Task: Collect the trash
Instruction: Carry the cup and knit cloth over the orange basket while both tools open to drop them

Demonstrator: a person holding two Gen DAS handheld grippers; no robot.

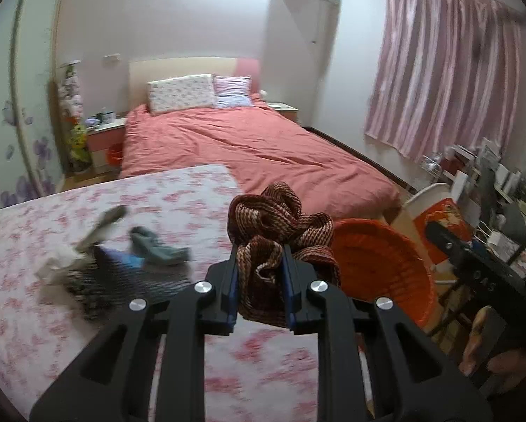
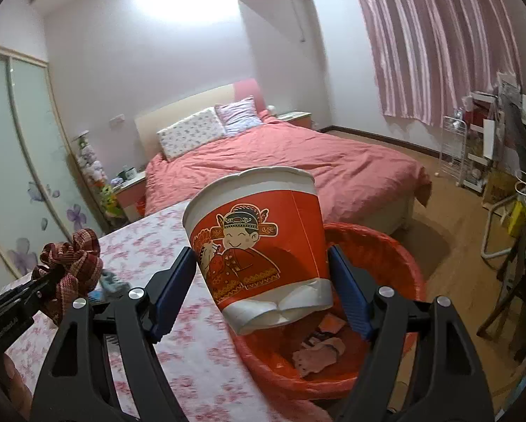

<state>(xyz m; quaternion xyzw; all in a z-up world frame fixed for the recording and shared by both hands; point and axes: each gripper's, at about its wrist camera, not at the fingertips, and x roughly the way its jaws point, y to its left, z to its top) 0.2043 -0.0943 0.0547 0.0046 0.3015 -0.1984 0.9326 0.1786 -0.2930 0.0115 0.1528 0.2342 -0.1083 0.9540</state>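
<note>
Your right gripper (image 2: pixel 263 274) grips the cup (image 2: pixel 259 246) above the part-filled bin (image 2: pixel 396 267), left gripper (image 1: pixel 259 281) clamps the scarf (image 1: pixel 280 225); scraps (image 1: pixel 97 256) remain on the table (image 1: pixel 52 316).

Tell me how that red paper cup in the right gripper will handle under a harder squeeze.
The paper cup will probably crumple: its base is already dented and creased. It looks light and apparently empty, so it should drop easily into the orange bin below. Its smooth, tapered sides might slip from the right gripper.
</note>
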